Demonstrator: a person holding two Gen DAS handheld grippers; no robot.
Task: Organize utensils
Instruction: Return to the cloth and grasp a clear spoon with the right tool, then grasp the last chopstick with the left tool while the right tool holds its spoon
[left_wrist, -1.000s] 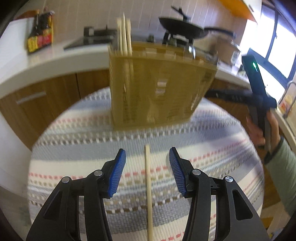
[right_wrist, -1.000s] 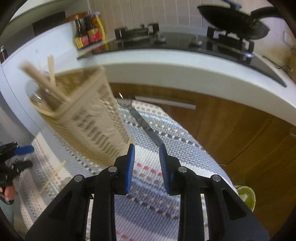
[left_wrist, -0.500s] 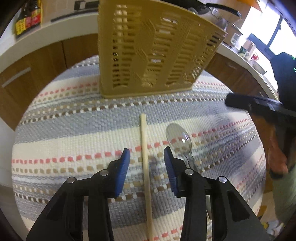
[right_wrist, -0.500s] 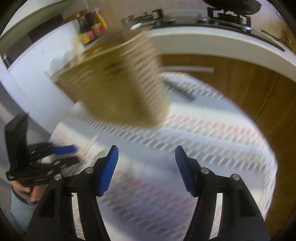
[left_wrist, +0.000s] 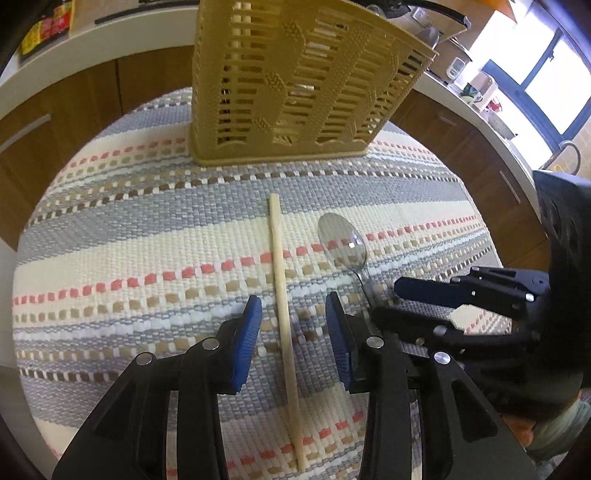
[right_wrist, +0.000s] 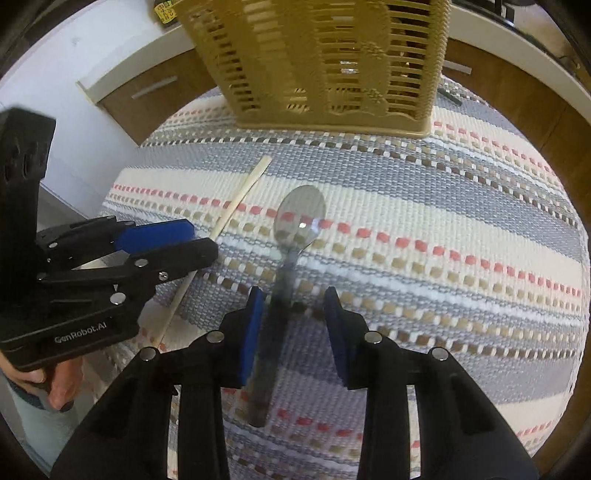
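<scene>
A pale wooden chopstick (left_wrist: 280, 295) lies on the striped mat, between the open fingers of my left gripper (left_wrist: 293, 314), which is low over it without touching. A metal spoon (right_wrist: 295, 229) with a dark handle lies beside it, bowl toward the basket. My right gripper (right_wrist: 293, 314) is open and straddles the spoon's handle. The spoon (left_wrist: 343, 243) and right gripper (left_wrist: 424, 306) also show in the left wrist view; the chopstick (right_wrist: 229, 214) and left gripper (right_wrist: 177, 243) show in the right wrist view. The tan slotted utensil basket (left_wrist: 295, 81) stands upright behind both.
The striped woven mat (left_wrist: 129, 240) covers a round table. Wooden cabinets and a white counter (left_wrist: 92, 33) curve behind the basket (right_wrist: 332, 62). A dark utensil (right_wrist: 448, 95) lies on the mat right of the basket.
Both grippers have come down toward the mat. The left has narrowed around the chopstick. The right opened and swung over to the spoon's handle.
</scene>
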